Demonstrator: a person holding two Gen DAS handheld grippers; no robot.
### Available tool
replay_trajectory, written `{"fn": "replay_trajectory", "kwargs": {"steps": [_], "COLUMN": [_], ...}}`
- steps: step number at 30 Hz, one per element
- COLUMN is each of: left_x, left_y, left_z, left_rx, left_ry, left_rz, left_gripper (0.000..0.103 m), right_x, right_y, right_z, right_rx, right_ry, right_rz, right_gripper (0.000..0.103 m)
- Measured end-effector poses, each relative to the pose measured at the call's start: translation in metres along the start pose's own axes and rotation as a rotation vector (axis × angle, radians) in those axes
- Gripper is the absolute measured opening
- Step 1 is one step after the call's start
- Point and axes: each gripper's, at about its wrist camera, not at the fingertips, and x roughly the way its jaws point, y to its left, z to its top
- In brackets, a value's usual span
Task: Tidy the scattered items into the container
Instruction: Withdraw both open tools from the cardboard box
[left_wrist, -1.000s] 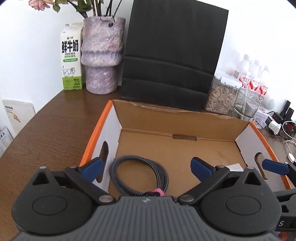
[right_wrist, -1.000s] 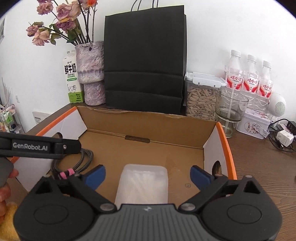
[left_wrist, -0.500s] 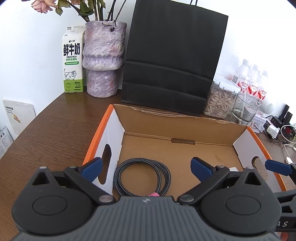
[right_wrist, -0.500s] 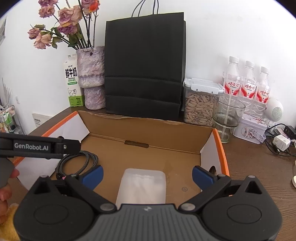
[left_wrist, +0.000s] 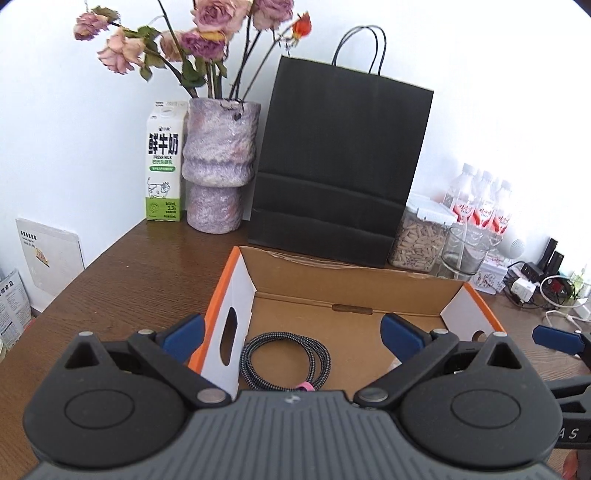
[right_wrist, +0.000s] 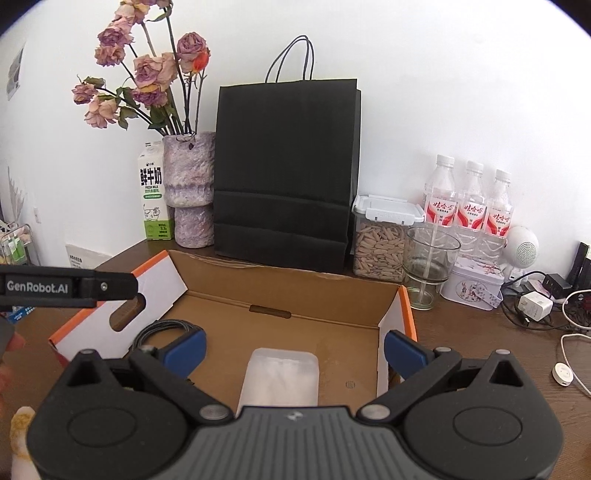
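Observation:
An open cardboard box (left_wrist: 347, 277) with orange edges sits on the brown table. A coiled grey braided cable (left_wrist: 284, 362) with a pink tie lies inside it at the left. A clear plastic packet (right_wrist: 280, 380) lies on the box floor nearer the middle. My left gripper (left_wrist: 291, 338) hovers open above the box's near left side, holding nothing. My right gripper (right_wrist: 293, 350) stands open above the packet, with nothing between its blue pads. In the right wrist view the box (right_wrist: 295, 291), the cable (right_wrist: 162, 330) and the left gripper's body at the left edge all show.
Behind the box stand a black paper bag (left_wrist: 340, 166), a purple vase (left_wrist: 218, 166) with dried roses, a milk carton (left_wrist: 164, 162), a seed jar (right_wrist: 380, 240), a glass (right_wrist: 428, 266), three water bottles (right_wrist: 469, 206) and a tin (right_wrist: 476, 286). Chargers and cables (right_wrist: 535, 306) lie at the right.
Both grippers have risen and pulled back from the box, so more of the wall, bag and flowers shows. The cable and packet stay where they lay.

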Motion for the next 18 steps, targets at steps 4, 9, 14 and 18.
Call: {"fn": "replay_trajectory", "kwargs": {"steps": [4, 9, 14, 18], "left_x": [-0.026, -0.055, -0.081, -0.097], "left_y": [0.006, 0.008, 0.011, 0.014], "left_z": [-0.008, -0.023, -0.037, -0.046], "left_rx": [-0.013, 0.01, 0.029, 0.039], "left_ry": [-0.036, -0.05, -0.063, -0.061], "left_rz": [-0.014, -0.02, -0.019, -0.011], "left_gripper": [0.103, 0.103, 0.103, 0.103], "right_x": [-0.024, -0.057, -0.089, -0.114], "right_y": [0.008, 0.015, 0.016, 0.015], "right_z": [-0.007, -0.019, -0.033, -0.047], "right_rx": [-0.007, 0.0, 0.016, 0.022], "right_ry": [-0.02, -0.052, -0.071, -0.078], "right_rz": [0.009, 0.018, 0.013, 0.001], "right_gripper": [0.103, 0.103, 0.103, 0.103]}}
